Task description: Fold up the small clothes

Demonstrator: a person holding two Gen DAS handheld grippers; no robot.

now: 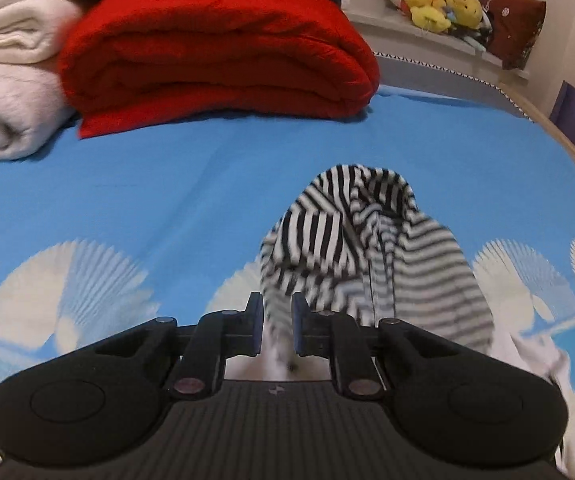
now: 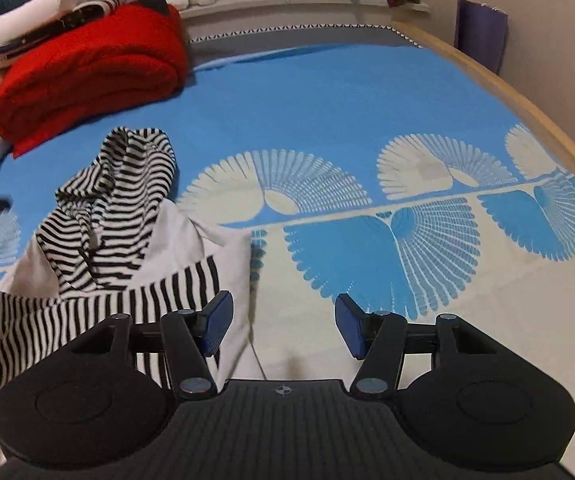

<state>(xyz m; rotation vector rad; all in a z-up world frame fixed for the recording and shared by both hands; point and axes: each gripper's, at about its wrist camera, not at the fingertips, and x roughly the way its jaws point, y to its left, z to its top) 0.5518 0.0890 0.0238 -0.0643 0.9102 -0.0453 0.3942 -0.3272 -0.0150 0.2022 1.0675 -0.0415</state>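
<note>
While left gripper pinches the striped hooded top, lifting an edge off the blue bedspread for folding, right gripper hovers spread wide, empty, beside it.

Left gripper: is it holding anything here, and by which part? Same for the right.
The left gripper is nearly closed on blurred fabric of the striped garment, apparently its near edge. The right gripper is open beside the garment, holding nothing.
</note>
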